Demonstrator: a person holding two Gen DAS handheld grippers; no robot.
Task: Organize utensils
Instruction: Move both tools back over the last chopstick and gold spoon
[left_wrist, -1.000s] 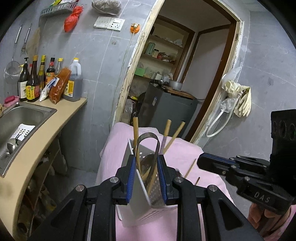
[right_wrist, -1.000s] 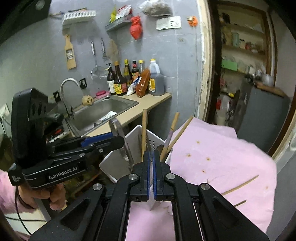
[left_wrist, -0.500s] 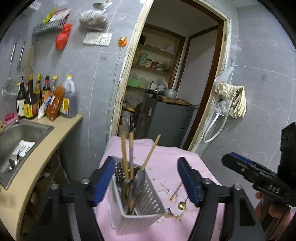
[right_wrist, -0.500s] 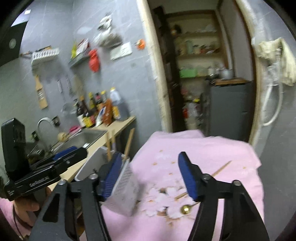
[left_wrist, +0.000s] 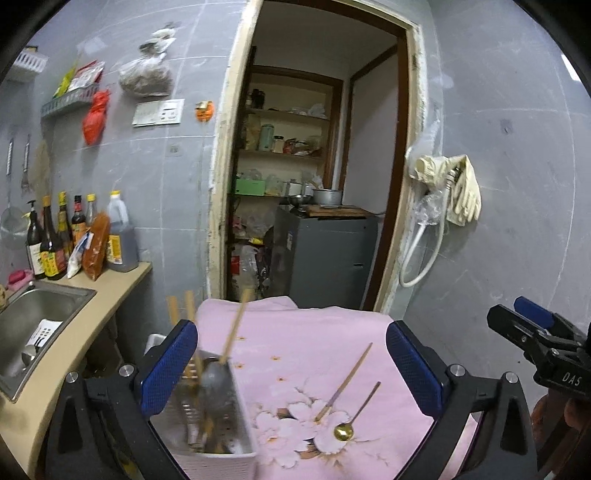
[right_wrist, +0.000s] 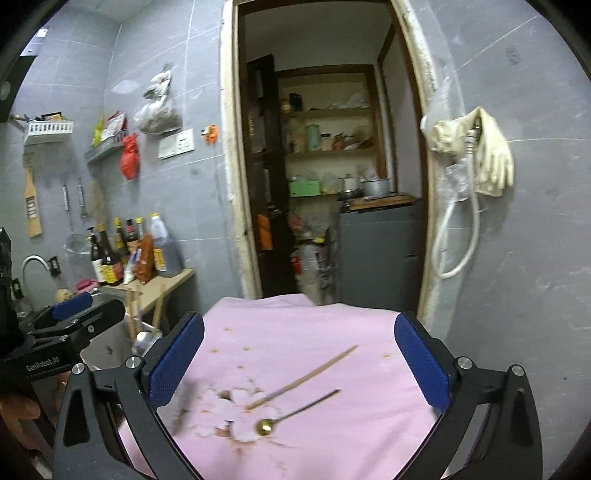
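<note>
A white perforated utensil holder (left_wrist: 218, 417) stands at the left edge of the pink floral cloth (left_wrist: 306, 343), with chopsticks and metal utensils in it; it also shows in the right wrist view (right_wrist: 122, 343). A single chopstick (left_wrist: 345, 380) and a gold-bowled spoon (left_wrist: 351, 421) lie loose on the cloth; both also show in the right wrist view, chopstick (right_wrist: 303, 376) and spoon (right_wrist: 291, 413). My left gripper (left_wrist: 291, 373) is open and empty, the holder by its left finger. My right gripper (right_wrist: 299, 373) is open and empty above the loose pieces.
A counter with a steel sink (left_wrist: 33, 317) and sauce bottles (left_wrist: 74, 236) runs along the left. A doorway (left_wrist: 314, 166) to a pantry with a grey cabinet (left_wrist: 325, 254) lies behind the table. Gloves and a hose (left_wrist: 450, 195) hang on the right wall.
Both grippers opened. The left let go of the utensil holder, which now stands on the cloth. Both pulled back and the right swung toward the loose chopstick and spoon.
</note>
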